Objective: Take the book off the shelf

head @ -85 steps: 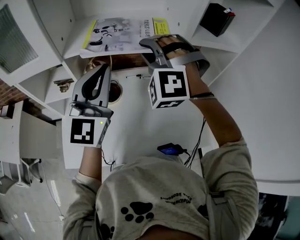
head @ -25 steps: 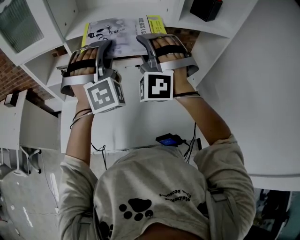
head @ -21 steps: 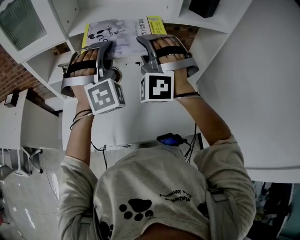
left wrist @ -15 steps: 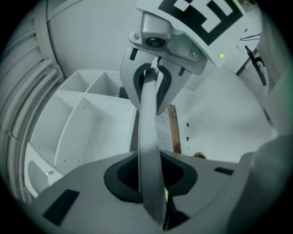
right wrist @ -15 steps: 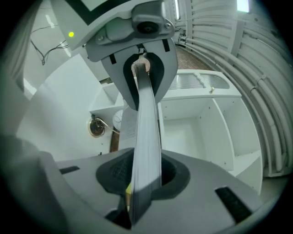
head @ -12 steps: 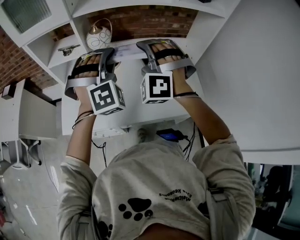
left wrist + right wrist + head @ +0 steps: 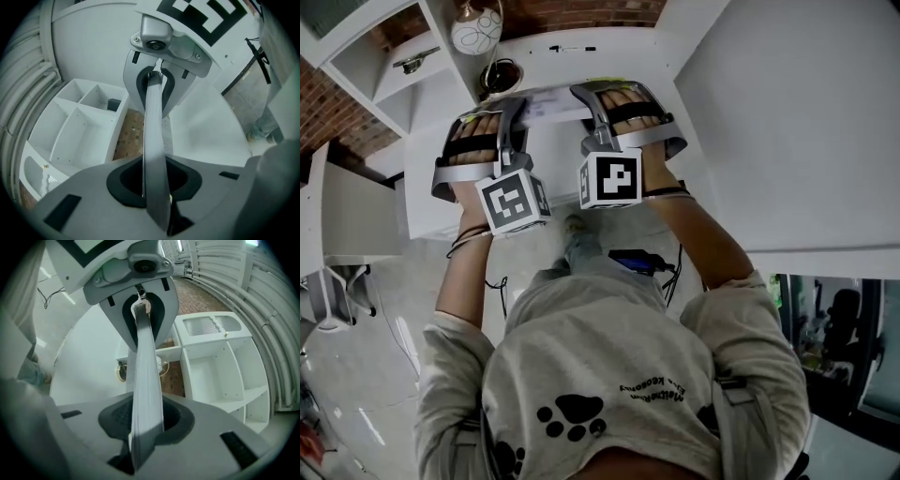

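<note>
Left gripper (image 7: 511, 105) clenched on the book (image 7: 548, 101), right gripper (image 7: 584, 94) clenched on its opposite edge

In the head view the white shelf unit (image 7: 389, 70) stood at ten o'clock of the hands, with a round white ornament (image 7: 476, 31) at eleven o'clock; the book lay flat between the two tools, clear of the shelf and above a white tabletop (image 7: 562, 61), with the right gripper at three o'clock of it. In each gripper view the pages ran edge-on from the closed near jaws towards the other gripper at twelve o'clock
</note>
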